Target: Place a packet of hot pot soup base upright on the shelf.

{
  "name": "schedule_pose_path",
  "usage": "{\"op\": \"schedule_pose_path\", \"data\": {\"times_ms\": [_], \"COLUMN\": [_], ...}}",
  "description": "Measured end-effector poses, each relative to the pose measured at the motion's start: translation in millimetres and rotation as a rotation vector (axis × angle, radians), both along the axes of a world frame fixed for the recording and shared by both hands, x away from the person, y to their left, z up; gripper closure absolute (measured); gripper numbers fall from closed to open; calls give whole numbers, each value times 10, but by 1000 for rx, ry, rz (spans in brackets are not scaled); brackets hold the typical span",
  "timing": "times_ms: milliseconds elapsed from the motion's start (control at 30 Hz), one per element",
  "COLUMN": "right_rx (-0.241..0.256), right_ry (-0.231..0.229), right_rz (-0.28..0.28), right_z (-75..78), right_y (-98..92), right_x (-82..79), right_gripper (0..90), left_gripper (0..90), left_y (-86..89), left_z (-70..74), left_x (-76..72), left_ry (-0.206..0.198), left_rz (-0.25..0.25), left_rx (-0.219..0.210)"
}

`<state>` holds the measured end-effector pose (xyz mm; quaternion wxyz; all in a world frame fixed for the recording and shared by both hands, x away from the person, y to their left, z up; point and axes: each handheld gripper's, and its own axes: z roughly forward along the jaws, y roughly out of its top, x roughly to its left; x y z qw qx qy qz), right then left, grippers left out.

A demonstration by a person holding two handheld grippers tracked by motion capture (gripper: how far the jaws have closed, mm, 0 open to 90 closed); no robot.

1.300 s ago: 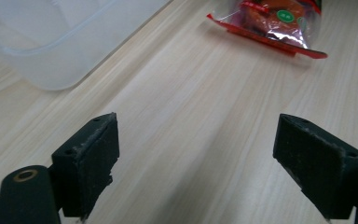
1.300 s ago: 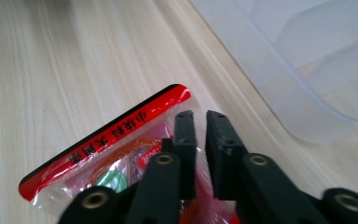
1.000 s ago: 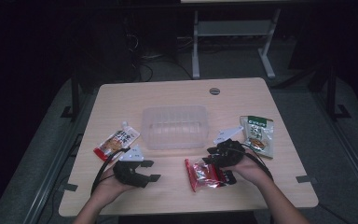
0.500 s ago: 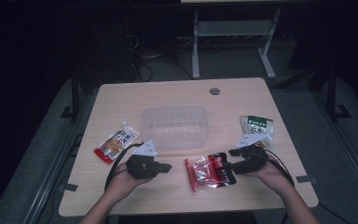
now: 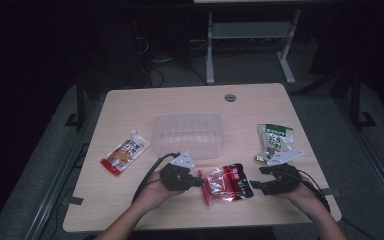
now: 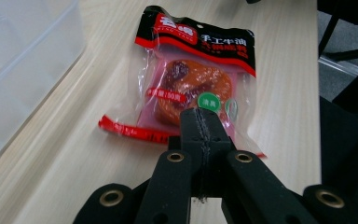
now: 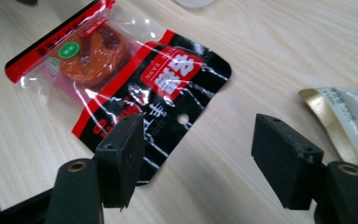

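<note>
Both my forearms reach in over the tabletop's near edge. My left gripper (image 6: 200,122), jaws pressed together, touches the red packet (image 5: 226,183); my right gripper (image 7: 198,156) stands wide apart beside it.

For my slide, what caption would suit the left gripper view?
Closed left gripper poised at the near edge of a red-and-black snack packet on the wooden table, beside a clear plastic tub.

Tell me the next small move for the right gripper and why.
Probably ease the right gripper forward and down so its open jaws straddle the black header edge of the red snack packet, then close. The packet lies flat on the table, apart from the jaws; the left gripper is shut at its other end.
</note>
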<state>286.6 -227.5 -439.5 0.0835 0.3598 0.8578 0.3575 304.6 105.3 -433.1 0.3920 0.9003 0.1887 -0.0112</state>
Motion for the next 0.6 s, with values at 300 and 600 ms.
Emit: {"op": "schedule_pose_path", "data": {"times_ms": [300, 600], "right_rx": [1, 0], "right_ry": [3, -2], "right_rz": [-9, -15], "right_z": [-9, -16], "right_y": [-33, -53], "right_x": [44, 62], "right_gripper": [336, 334], "left_gripper": [896, 884], "left_y": [-81, -84], "left_z": [-94, -180], "left_x": [-6, 6], "left_ry": [-11, 1], "left_rz": [-5, 0], "left_rx": [39, 62]}}
